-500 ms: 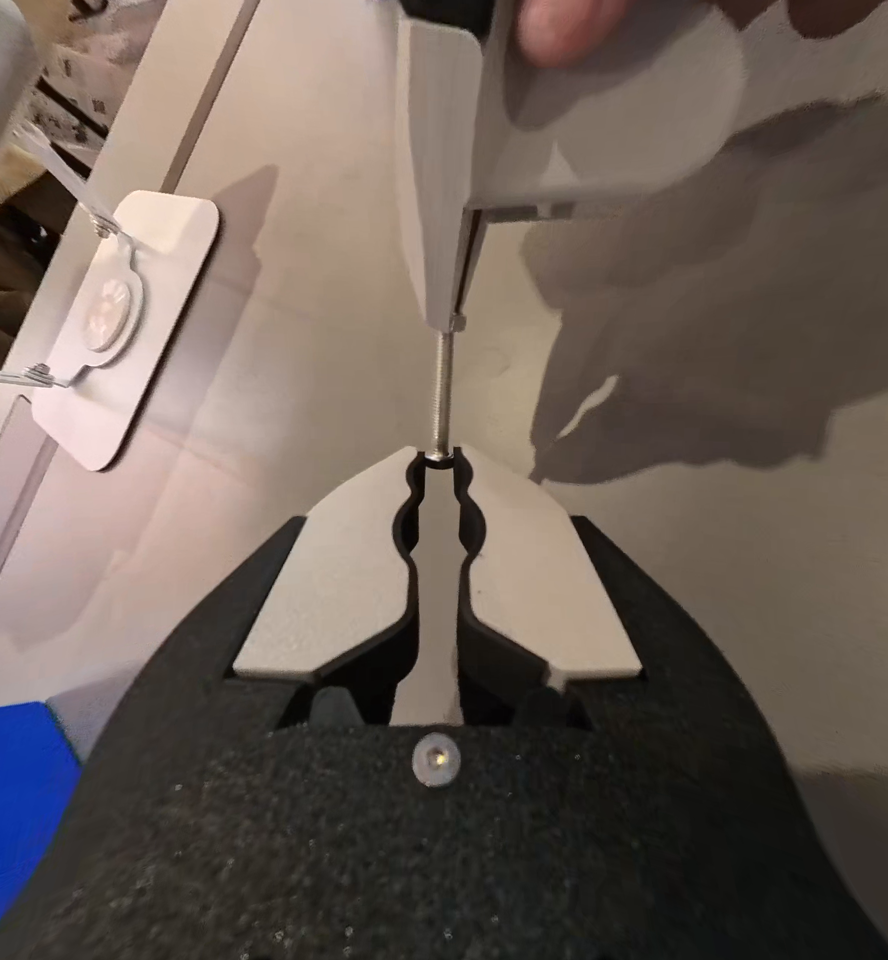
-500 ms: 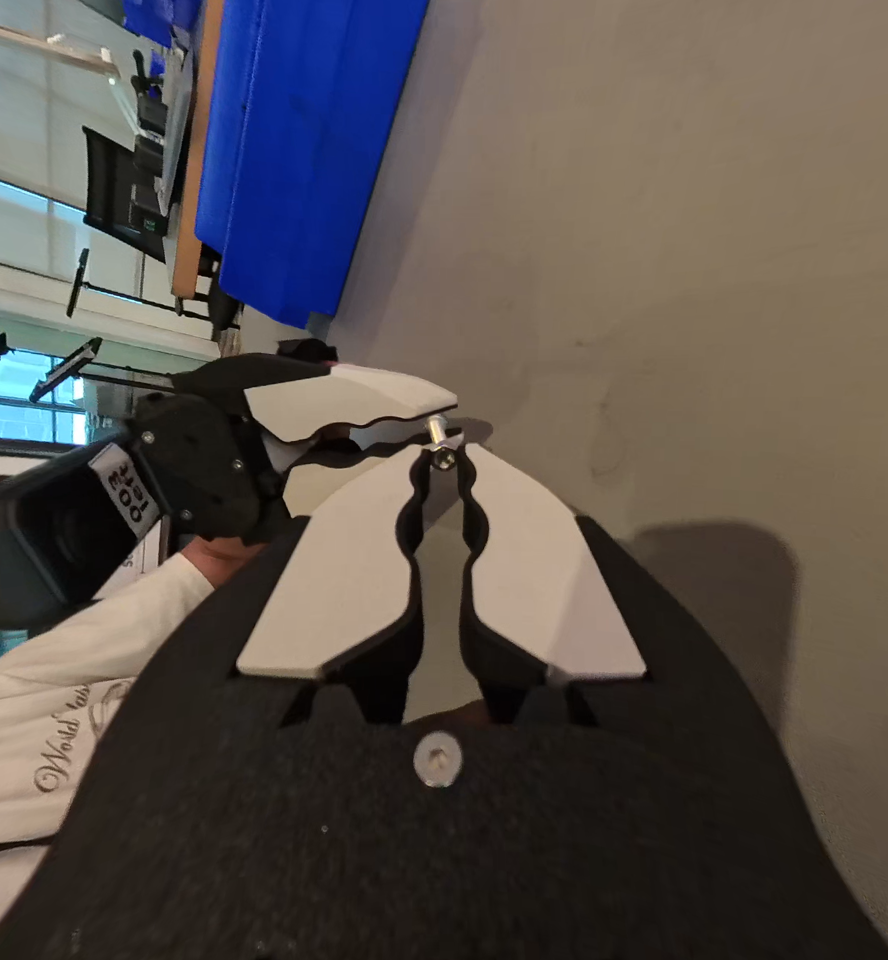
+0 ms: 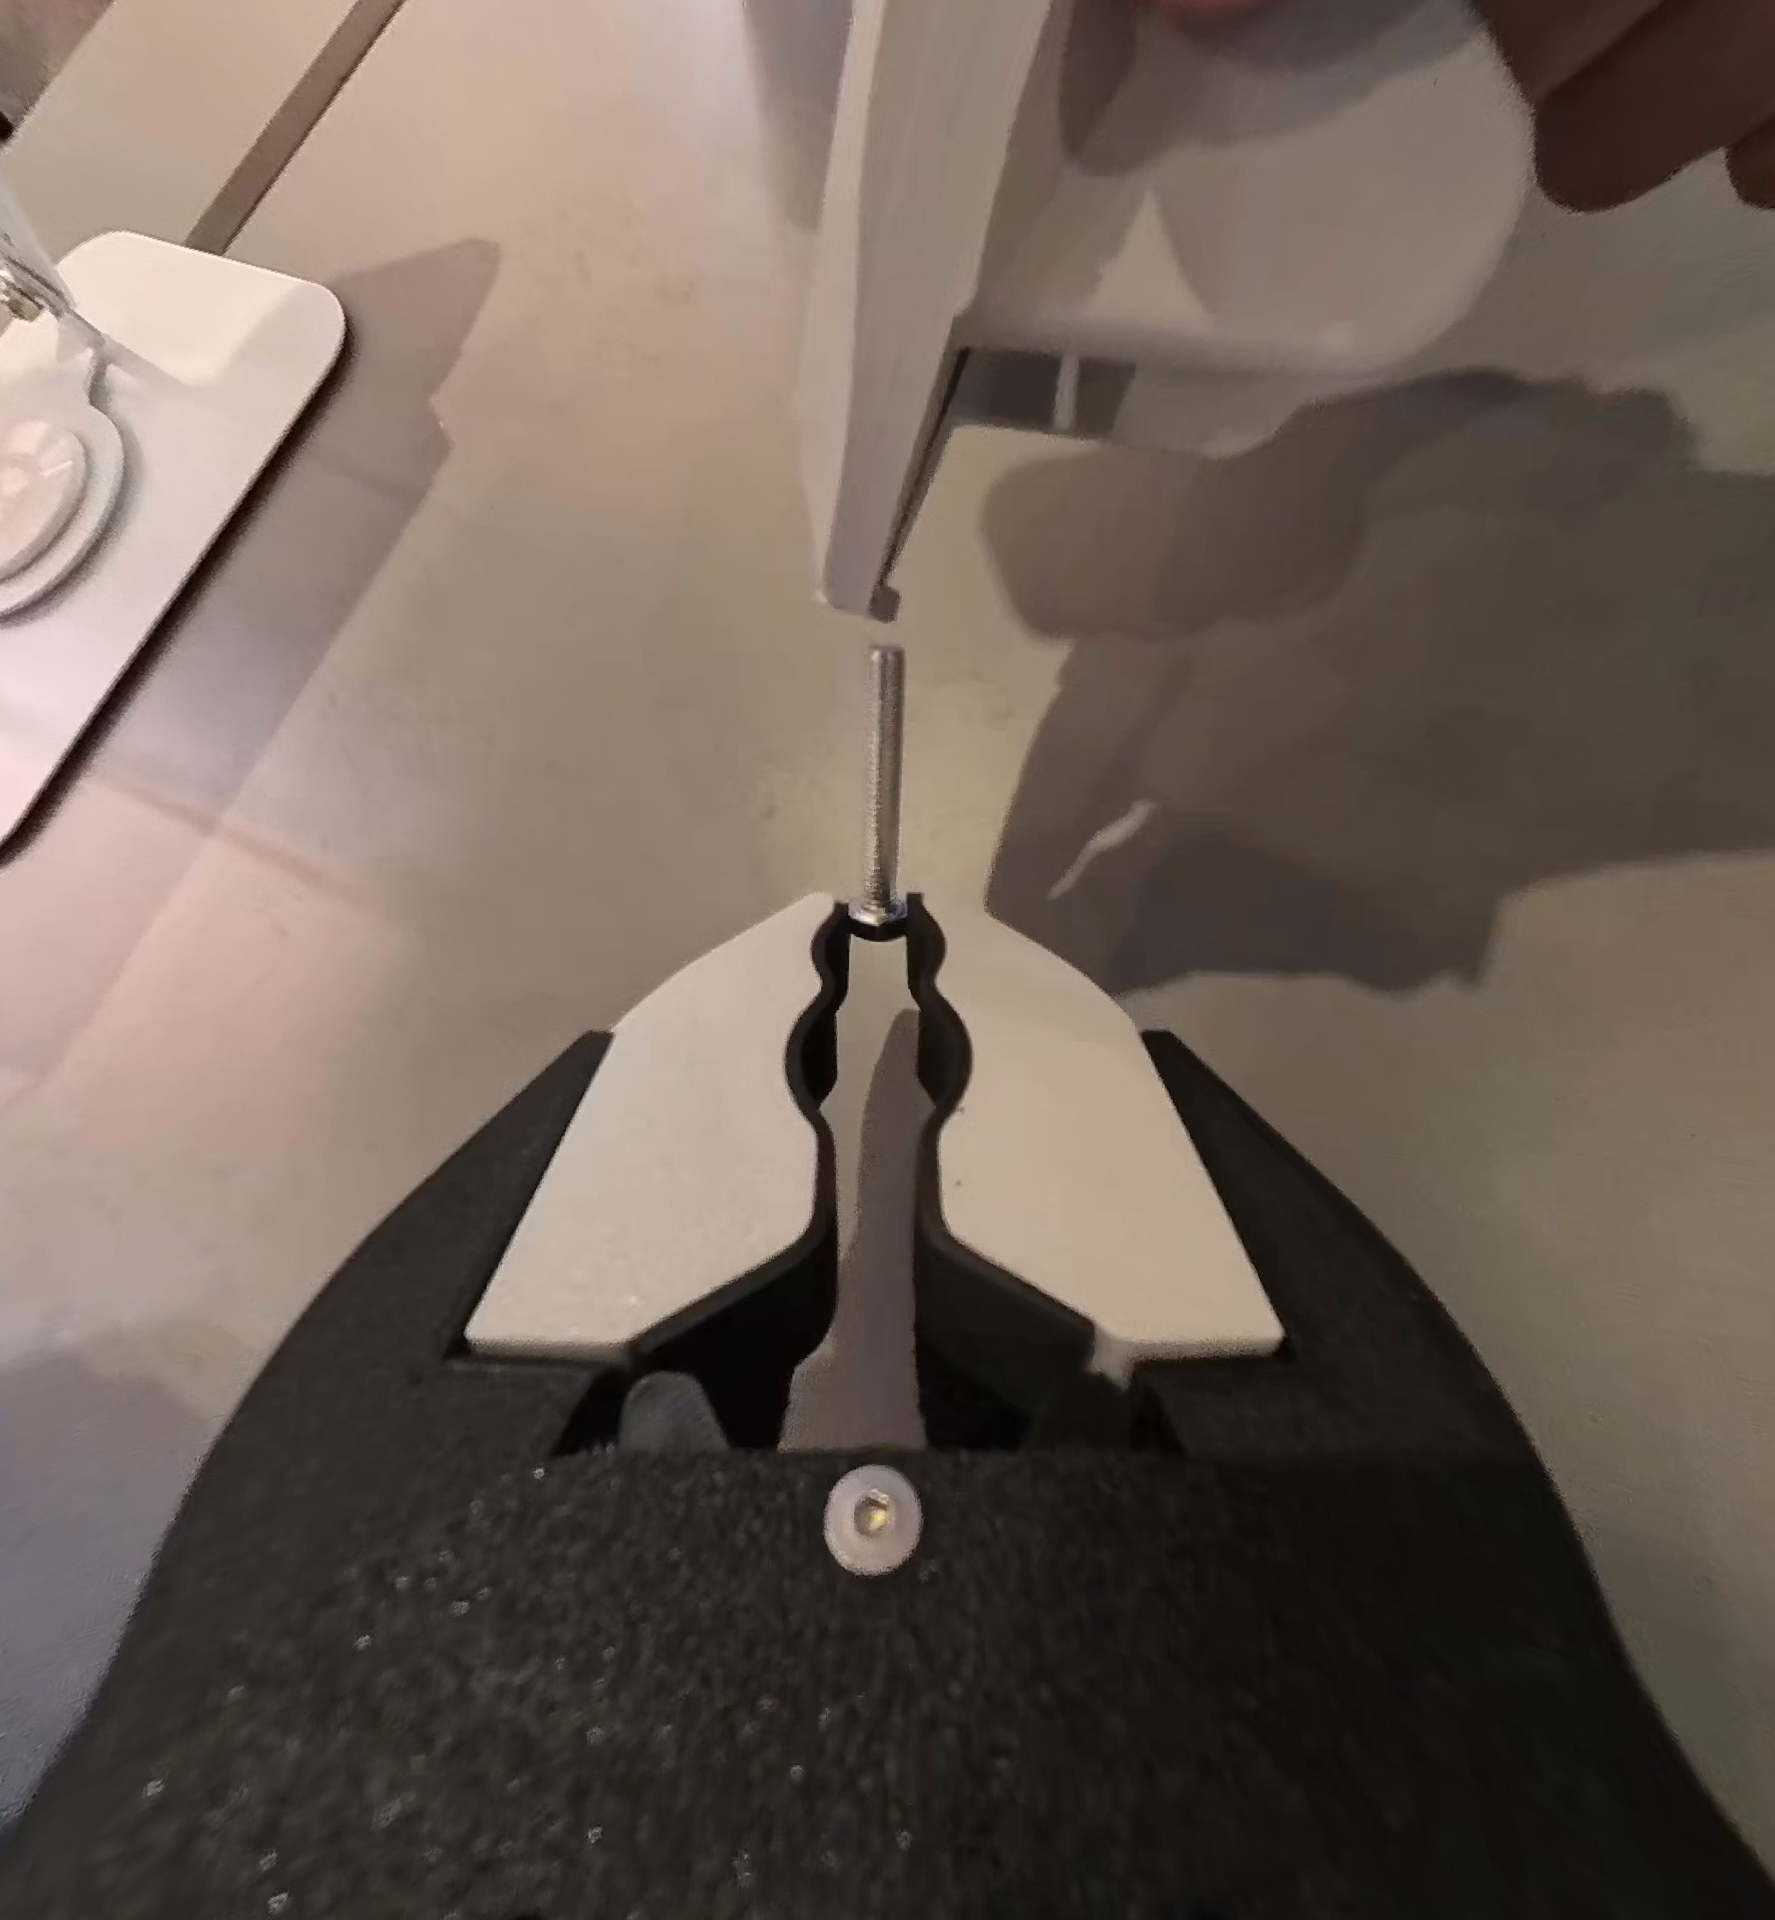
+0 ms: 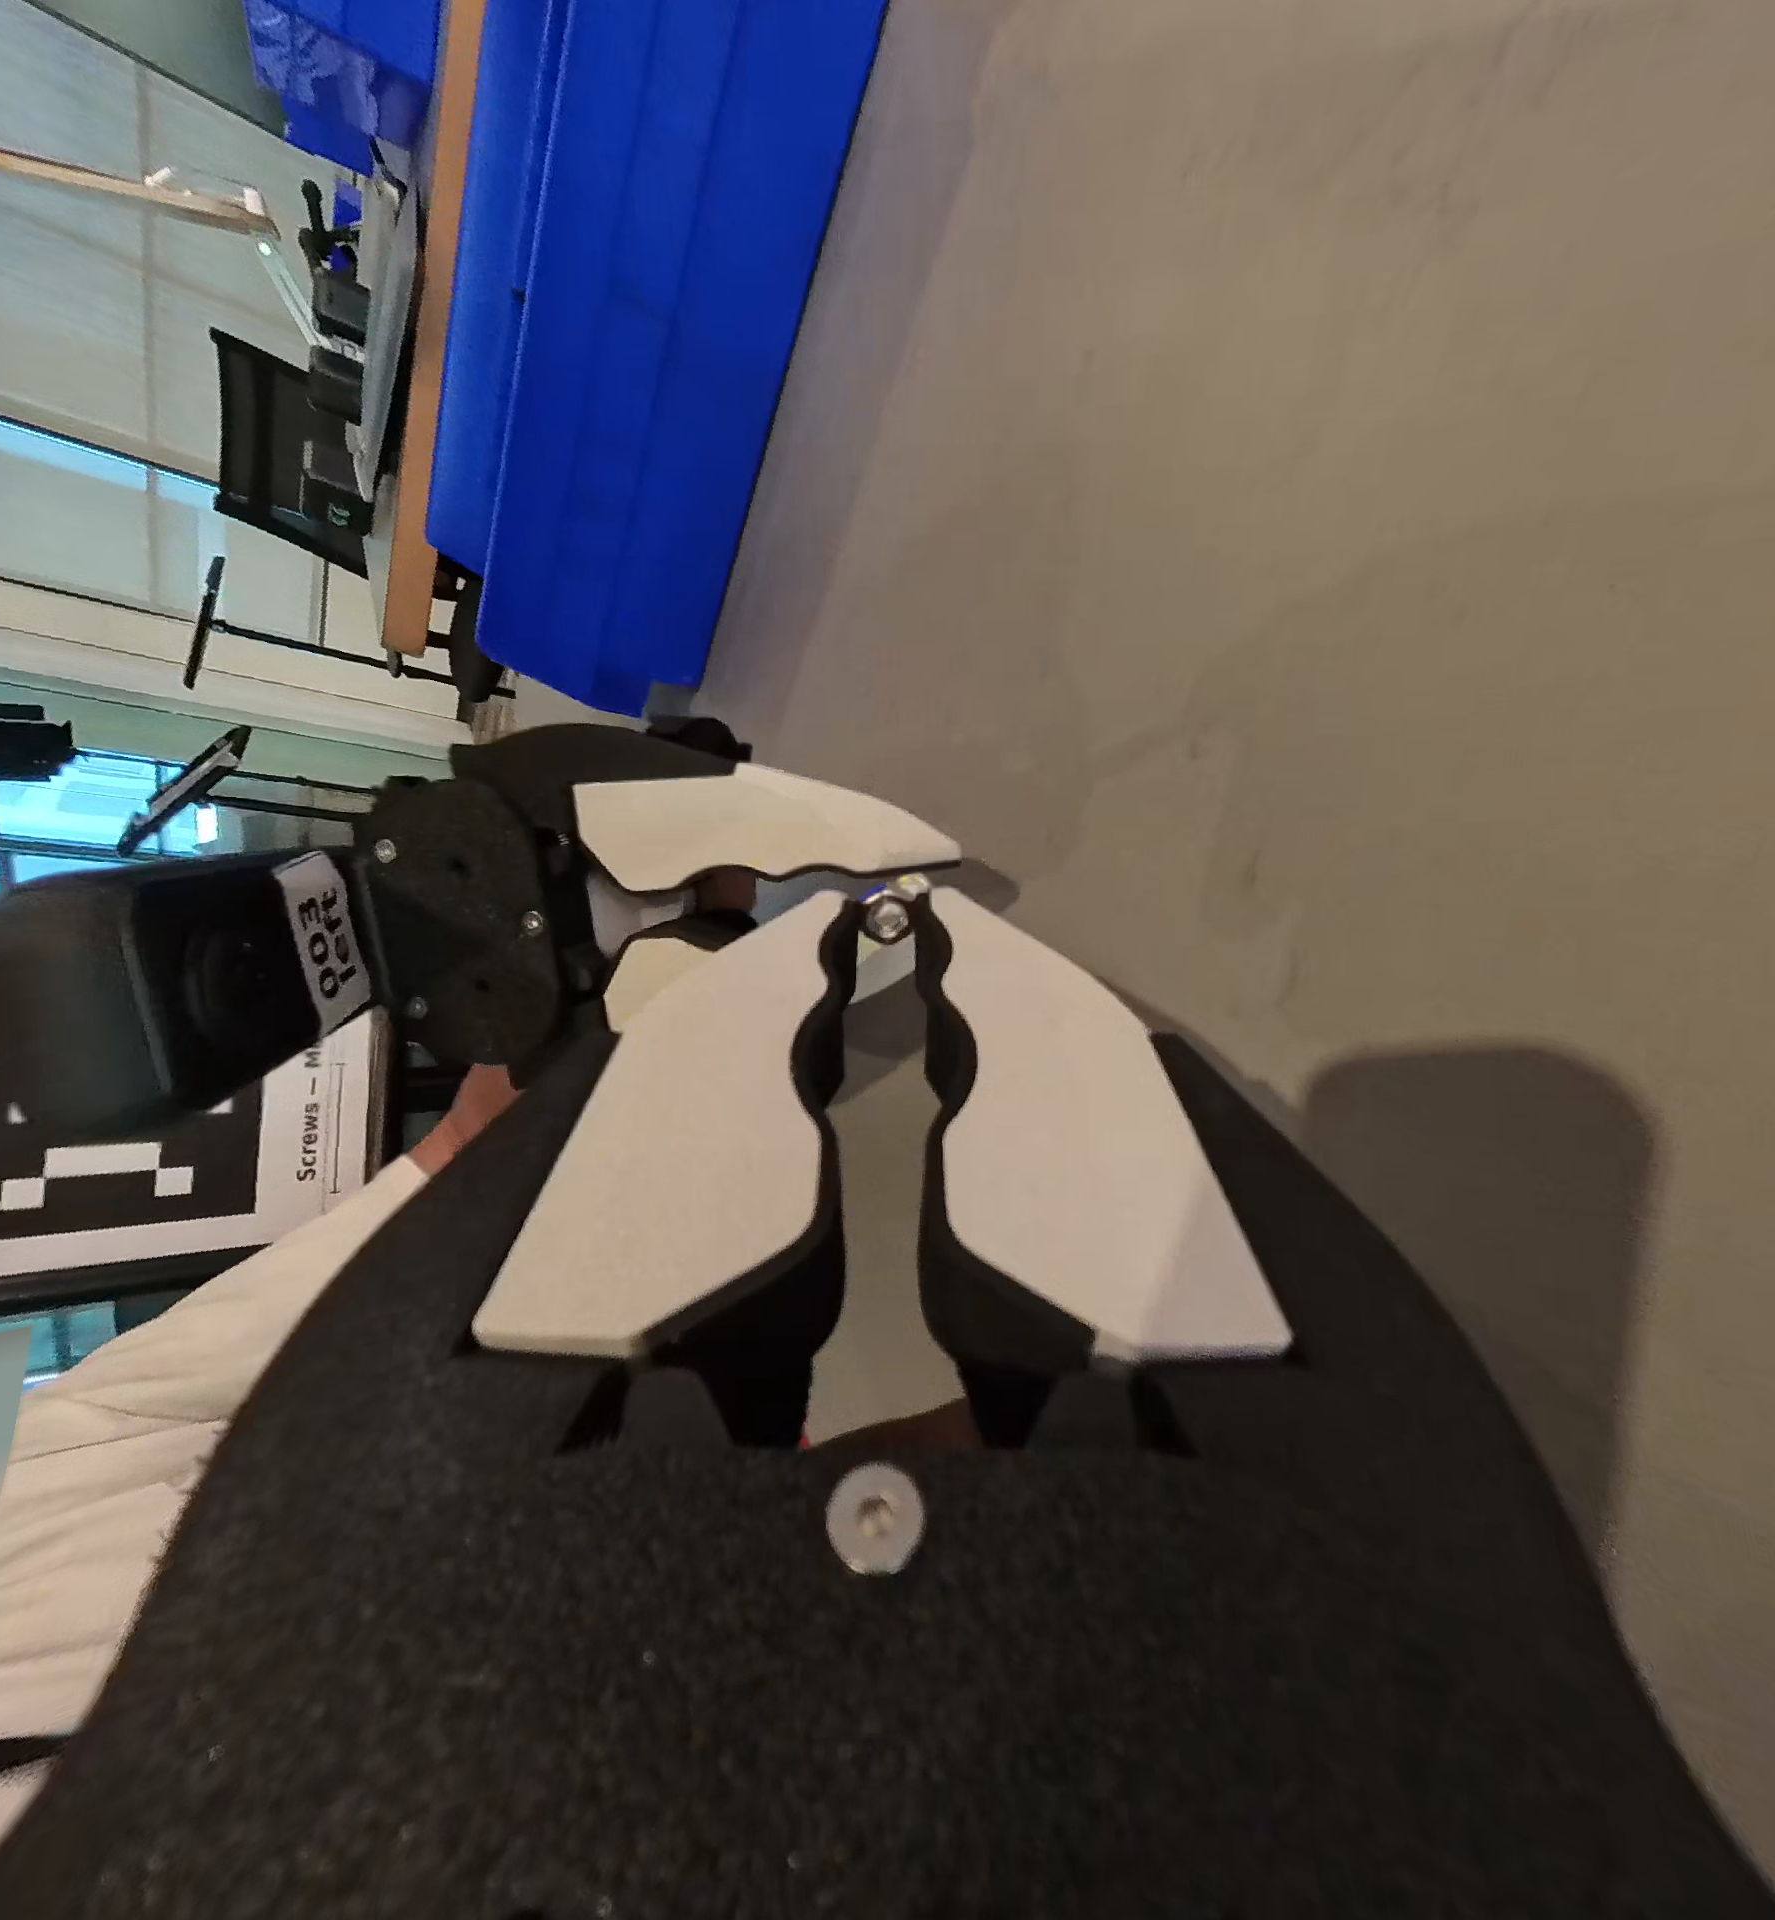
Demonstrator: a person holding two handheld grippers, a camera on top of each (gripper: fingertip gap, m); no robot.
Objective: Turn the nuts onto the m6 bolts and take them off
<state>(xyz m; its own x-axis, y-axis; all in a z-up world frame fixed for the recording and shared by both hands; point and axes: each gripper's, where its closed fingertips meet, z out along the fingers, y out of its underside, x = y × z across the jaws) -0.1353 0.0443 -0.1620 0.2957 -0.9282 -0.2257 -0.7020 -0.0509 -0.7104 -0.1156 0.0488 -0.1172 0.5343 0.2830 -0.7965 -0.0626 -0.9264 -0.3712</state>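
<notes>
**Bolt and nut held apart**

The bolt (image 3: 883,774) is clamped by its hex head between the left gripper (image 3: 878,920) fingertips, its shank pointing forward. A small nut (image 4: 888,916) is pinched in the right gripper (image 4: 885,914), just clear of the bolt's tip. Both are judged light, rigid, smooth steel, best gripped on the flats.

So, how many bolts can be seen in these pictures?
1. The bolt is clamped by its head in the left gripper, its thread pointing toward the right gripper, which holds a nut. Others may lie out of view.
</notes>
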